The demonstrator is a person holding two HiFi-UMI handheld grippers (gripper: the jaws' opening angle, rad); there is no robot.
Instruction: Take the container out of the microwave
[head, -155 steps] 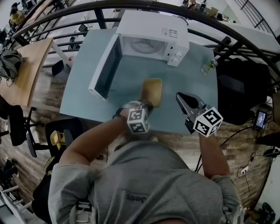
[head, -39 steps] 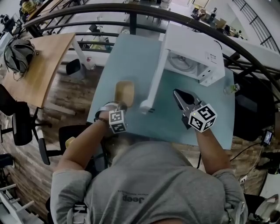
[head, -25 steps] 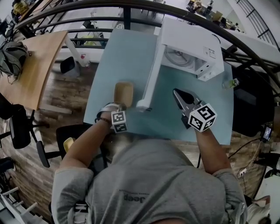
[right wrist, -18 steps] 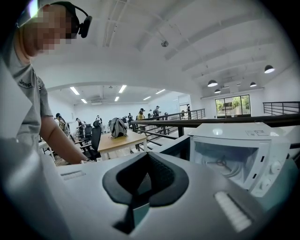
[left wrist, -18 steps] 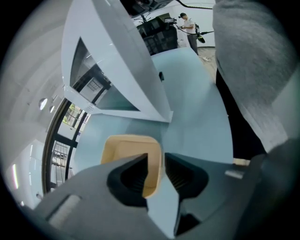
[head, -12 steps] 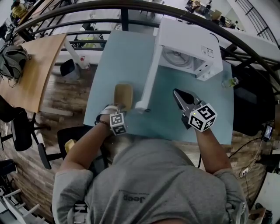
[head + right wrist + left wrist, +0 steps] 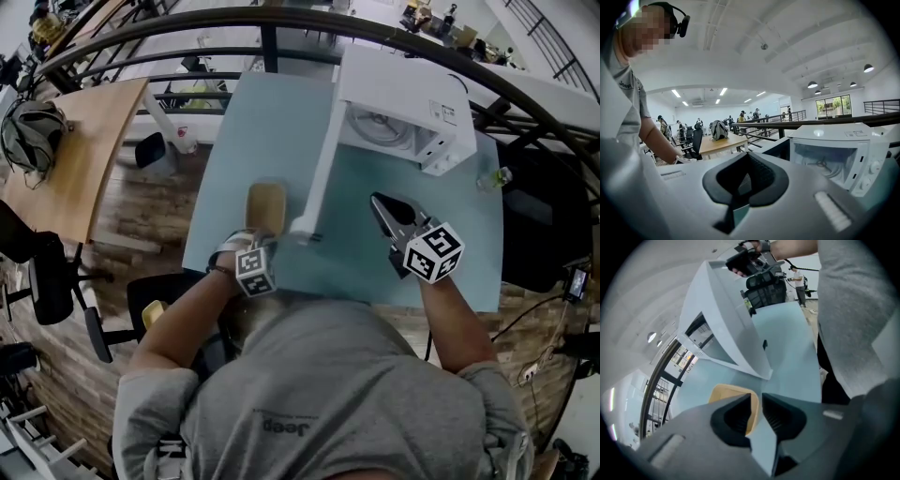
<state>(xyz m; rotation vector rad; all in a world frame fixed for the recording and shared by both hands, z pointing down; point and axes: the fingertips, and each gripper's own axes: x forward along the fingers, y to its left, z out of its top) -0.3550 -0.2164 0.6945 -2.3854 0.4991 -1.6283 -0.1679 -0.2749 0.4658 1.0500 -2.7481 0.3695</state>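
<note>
In the head view, the tan, rounded-oblong container (image 7: pixel 265 202) lay on the pale blue-green table (image 7: pixel 272 112). It was already outside the white microwave oven (image 7: pixel 398 80) and just left of the oven's open door (image 7: pixel 319 169). Its long axis ran away from the person, roughly parallel to the door. Its near end pointed at the left gripper (image 7: pixel 254 240), which sat close behind it. The right gripper (image 7: pixel 379 202) hovered well apart from the container, in front of the oven.

In the left gripper view, the jaws stood parted by a narrow gap. The container's near rim showed against one jaw, and bare table showed between the rim and the other jaw, so nothing looked clamped. The step seemed to be the release. It would go best with the jaws spread wider first. The gripper could then draw straight back along the container's length, so the rim was neither dragged nor swung into the door.

In the right gripper view, the jaws met at their tips with nothing between them. The oven cavity beyond showed no container.
</note>
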